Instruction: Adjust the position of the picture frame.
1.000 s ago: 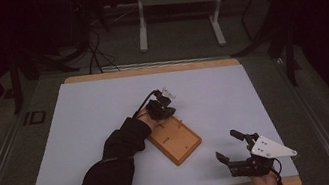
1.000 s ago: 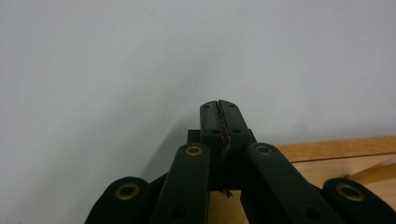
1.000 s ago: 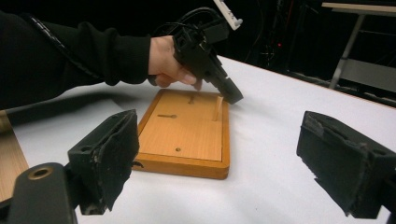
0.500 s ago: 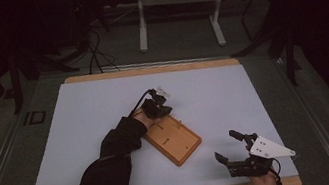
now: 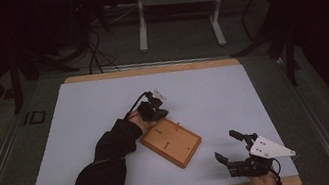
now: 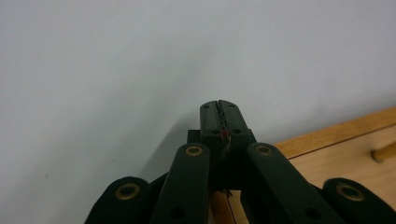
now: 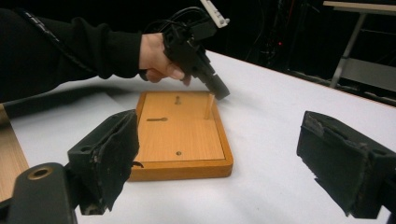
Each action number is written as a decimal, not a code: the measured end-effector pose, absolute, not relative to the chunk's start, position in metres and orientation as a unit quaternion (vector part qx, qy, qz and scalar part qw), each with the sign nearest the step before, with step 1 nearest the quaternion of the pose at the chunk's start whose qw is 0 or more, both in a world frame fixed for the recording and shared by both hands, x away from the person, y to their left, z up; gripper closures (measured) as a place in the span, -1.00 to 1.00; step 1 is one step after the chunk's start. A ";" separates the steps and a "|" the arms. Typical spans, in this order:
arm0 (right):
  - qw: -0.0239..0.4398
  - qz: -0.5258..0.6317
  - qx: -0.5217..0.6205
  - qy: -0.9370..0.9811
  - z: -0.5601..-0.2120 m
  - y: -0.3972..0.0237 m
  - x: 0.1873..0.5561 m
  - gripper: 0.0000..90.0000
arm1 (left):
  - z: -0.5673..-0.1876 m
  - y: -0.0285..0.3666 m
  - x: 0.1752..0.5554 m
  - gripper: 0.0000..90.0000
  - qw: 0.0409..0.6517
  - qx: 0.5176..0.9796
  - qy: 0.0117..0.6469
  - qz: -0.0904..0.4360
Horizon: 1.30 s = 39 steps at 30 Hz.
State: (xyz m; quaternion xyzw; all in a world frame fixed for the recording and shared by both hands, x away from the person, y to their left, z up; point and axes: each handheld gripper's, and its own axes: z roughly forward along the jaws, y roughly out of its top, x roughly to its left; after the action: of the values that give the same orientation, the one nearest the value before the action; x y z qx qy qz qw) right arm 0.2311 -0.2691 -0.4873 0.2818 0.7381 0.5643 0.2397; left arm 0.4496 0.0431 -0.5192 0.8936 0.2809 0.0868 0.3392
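Left gripper [image 5: 160, 112], jaws closed on nothing, has shifted slightly toward 9 o'clock, tip at wooden tray's [image 5: 172, 143] 12 o'clock corner beside upright peg [image 7: 209, 106]. Right gripper [image 5: 228, 148] unchanged, jaws wide

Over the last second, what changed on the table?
The left claw slid slightly toward the person's left along the board's far edge, jaws shut. The board and the open right claw stayed put.
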 end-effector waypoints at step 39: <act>0.243 0.563 0.285 0.737 -0.487 -0.267 0.232 -0.72 | -0.493 0.046 0.305 1.00 0.410 0.890 0.197 0.033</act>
State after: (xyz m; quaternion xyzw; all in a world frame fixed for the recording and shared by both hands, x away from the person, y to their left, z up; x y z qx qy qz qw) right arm 0.2315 -0.2674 -0.4872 0.2850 0.7370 0.5629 0.2425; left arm 0.3055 0.0458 -0.4932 0.8897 0.1970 0.0334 0.4104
